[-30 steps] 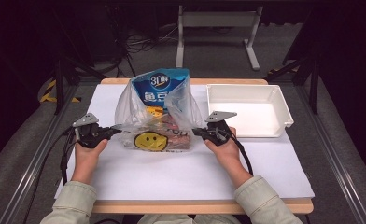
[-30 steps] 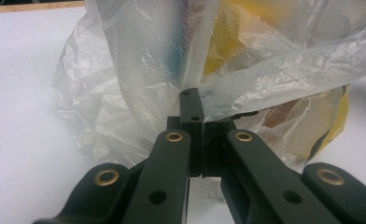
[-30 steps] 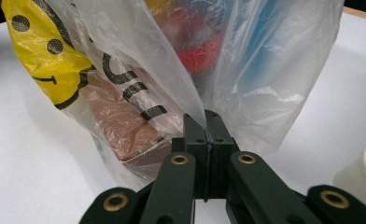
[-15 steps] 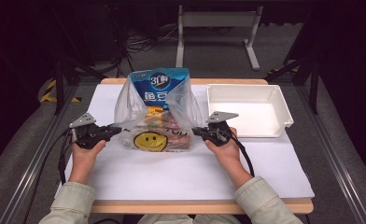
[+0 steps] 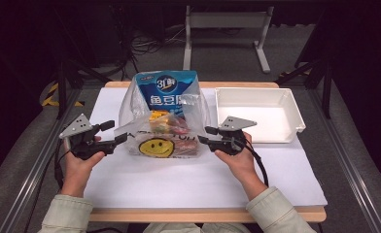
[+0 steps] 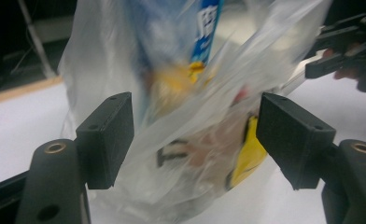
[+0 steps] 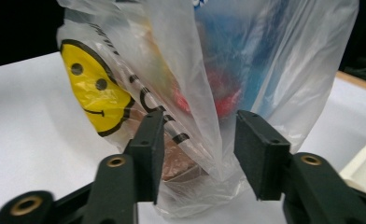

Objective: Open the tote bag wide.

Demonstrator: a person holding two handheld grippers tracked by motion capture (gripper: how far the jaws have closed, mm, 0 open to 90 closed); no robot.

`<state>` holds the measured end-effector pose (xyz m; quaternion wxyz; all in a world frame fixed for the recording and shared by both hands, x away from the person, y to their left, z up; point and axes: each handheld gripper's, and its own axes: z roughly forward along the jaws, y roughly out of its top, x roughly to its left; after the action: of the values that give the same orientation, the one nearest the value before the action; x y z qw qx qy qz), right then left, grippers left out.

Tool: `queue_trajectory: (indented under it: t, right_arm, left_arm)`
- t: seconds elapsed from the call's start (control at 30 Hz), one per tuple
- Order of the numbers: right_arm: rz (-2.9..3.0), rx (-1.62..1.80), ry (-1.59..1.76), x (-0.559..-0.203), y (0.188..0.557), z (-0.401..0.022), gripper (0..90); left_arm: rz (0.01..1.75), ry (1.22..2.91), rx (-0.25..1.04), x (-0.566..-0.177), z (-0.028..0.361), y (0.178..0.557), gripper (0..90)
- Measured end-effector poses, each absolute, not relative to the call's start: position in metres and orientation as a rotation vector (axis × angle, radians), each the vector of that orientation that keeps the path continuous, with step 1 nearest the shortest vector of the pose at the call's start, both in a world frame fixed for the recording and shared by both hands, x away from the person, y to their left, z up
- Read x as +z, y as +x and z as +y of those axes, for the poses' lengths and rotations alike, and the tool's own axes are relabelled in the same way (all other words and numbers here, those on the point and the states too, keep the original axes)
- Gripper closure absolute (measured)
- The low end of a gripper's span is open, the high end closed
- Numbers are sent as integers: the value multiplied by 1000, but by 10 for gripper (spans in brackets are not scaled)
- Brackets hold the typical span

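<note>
A clear plastic bag (image 5: 193,109) with a yellow smiley face (image 5: 156,147) stands mid-table. It holds a tall blue snack packet (image 5: 166,90) and smaller colourful packs. My left gripper (image 5: 114,131) is just off the bag's left side, and its jaws have just been opening. In the left gripper view the left gripper (image 6: 197,135) is open, with loose bag film (image 6: 204,126) between the pads. My right gripper (image 5: 205,135) is at the bag's right side and has also just been opening. The right gripper (image 7: 200,149) stands open around a hanging fold of the bag (image 7: 204,116).
A white empty tray (image 5: 276,121) sits at the back right, close to the right hand. A white sheet (image 5: 179,179) covers the wooden table. Metal rails run along both table sides, and a stand and cables lie on the dark floor behind.
Both grippers were shut on the bag's sides; their jaws now stand apart. The left hand has risen and drawn a little away to the left. The bag's sides have slackened.
</note>
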<state>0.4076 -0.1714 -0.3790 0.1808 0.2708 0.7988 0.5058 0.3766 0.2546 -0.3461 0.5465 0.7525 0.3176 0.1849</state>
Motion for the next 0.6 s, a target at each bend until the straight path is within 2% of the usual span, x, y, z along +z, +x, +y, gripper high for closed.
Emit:
queue_trajectory:
  t: [0.1, 0.23, 0.6]
  right_arm:
    - [2224, 1430, 762, -370, 399, -181, 471]
    - [2192, 1446, 768, -361, 392, -192, 458]
    - [2145, 1470, 767, -351, 378, -216, 446]
  left_arm:
    - [706, 1768, 455, -330, 249, 366, 262]
    - [657, 1754, 465, -312, 238, 355, 245]
    - [641, 1765, 520, -296, 215, 358, 253]
